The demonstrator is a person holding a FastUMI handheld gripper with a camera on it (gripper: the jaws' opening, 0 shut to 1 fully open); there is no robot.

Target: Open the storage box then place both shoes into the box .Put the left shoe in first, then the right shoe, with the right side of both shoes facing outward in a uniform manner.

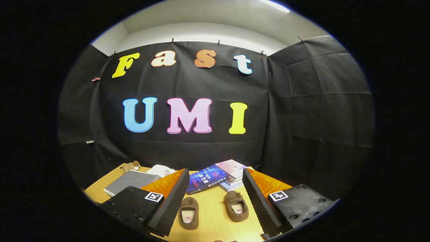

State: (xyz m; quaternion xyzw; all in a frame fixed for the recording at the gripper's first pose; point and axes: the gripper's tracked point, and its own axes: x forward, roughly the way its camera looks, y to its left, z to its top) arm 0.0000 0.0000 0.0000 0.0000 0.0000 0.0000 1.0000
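The gripper [215, 198] is spread wide, holding nothing, above two brown shoes [188, 213] lying apart on the bench [215, 222]. Beyond the shoes lie books [205, 179] and a grey storage box [129, 182].

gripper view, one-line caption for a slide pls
Open gripper above the table, two brown shoes between its jaws, books and grey box beyond.

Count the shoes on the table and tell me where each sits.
2. One brown shoe lies by the left finger, the other shoe nearer the right finger, both between the open gripper jaws.

Black cloth wall [302, 117], wooden table [215, 218]
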